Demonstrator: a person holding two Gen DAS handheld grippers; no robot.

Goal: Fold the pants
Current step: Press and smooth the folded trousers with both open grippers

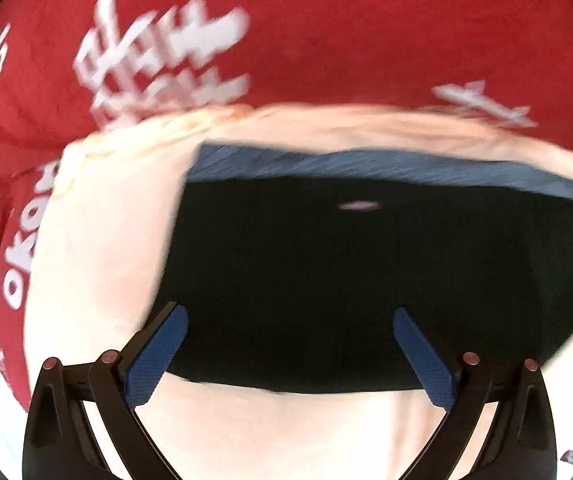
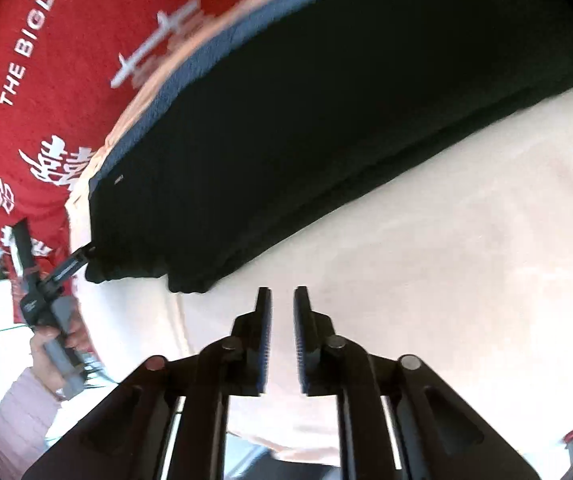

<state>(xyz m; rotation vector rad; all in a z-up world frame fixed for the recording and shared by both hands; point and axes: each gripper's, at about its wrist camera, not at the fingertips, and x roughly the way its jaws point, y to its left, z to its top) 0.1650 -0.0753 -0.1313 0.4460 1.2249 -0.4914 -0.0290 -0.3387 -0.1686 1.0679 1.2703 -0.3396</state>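
Observation:
The black pants [image 1: 346, 280] lie folded in a flat rectangle with a blue-grey band [image 1: 366, 164] along the far edge, on a pale peach cloth [image 1: 98, 240]. My left gripper [image 1: 290, 320] is open, its blue pads [image 1: 158, 356] held over the near edge of the pants, nothing between them. In the right wrist view the pants [image 2: 286, 140] lie ahead, their bunched corner [image 2: 182, 284] just beyond my right gripper [image 2: 283, 300], which is nearly shut with a thin gap and empty, over the peach cloth [image 2: 446, 260]. The left gripper [image 2: 70, 264] shows at the pants' left corner.
A red cloth with white lettering [image 1: 286, 40] covers the surface beyond and left of the peach cloth; it also shows in the right wrist view [image 2: 66, 80]. A hand in a pink sleeve [image 2: 46, 352] holds the left gripper's handle.

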